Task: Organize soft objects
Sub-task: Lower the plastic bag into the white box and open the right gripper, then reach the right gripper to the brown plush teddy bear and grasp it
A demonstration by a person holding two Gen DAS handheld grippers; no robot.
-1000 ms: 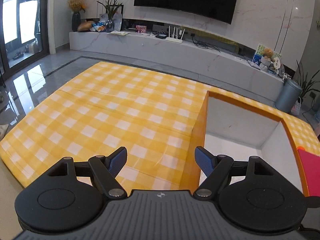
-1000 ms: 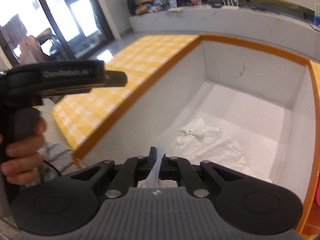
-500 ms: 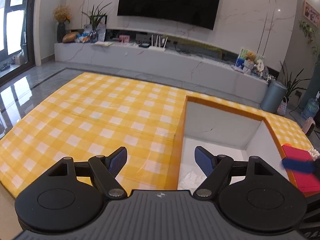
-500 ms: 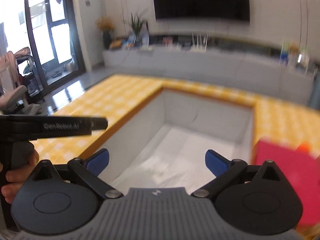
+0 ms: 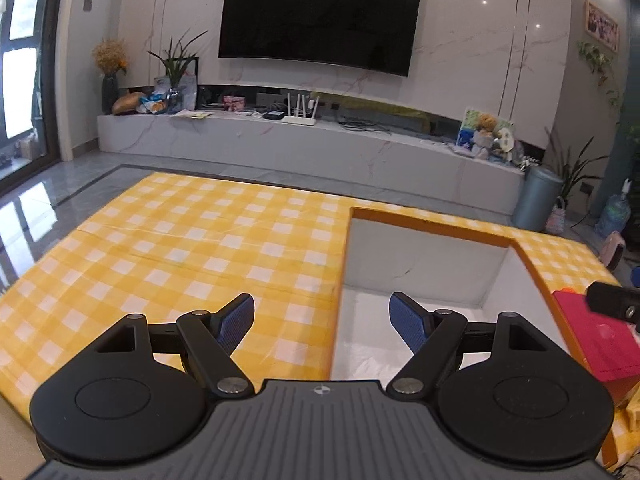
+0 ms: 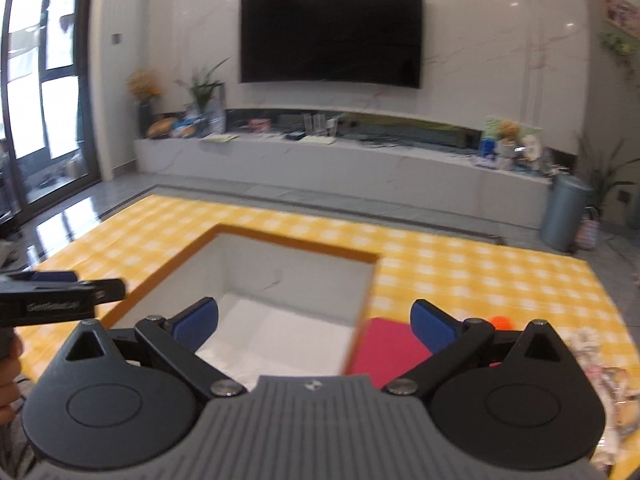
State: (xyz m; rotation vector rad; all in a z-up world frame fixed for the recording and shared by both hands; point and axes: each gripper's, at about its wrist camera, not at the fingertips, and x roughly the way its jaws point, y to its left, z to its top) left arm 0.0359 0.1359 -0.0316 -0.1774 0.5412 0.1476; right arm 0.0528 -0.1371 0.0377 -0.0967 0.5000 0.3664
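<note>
Soft objects to sort: a red cloth (image 6: 386,346) lies on the checked surface (image 5: 192,240) just beside the right edge of the white bin (image 6: 280,276), an orange item (image 6: 505,322) and a pale patterned bundle (image 6: 600,364) further right. Left claw (image 5: 322,322) released, empty, hovering over the bin's left rim. Right claw (image 6: 314,322) released, empty, straddling bin corner and cloth. Judgement: next pick is the red cloth; approach low, pinch a raised fold, avoid dragging the tablecloth. Versus 1.0 s ago: right claw had been clenched on white fabric inside the bin; now it is raised and shifted right.
</note>
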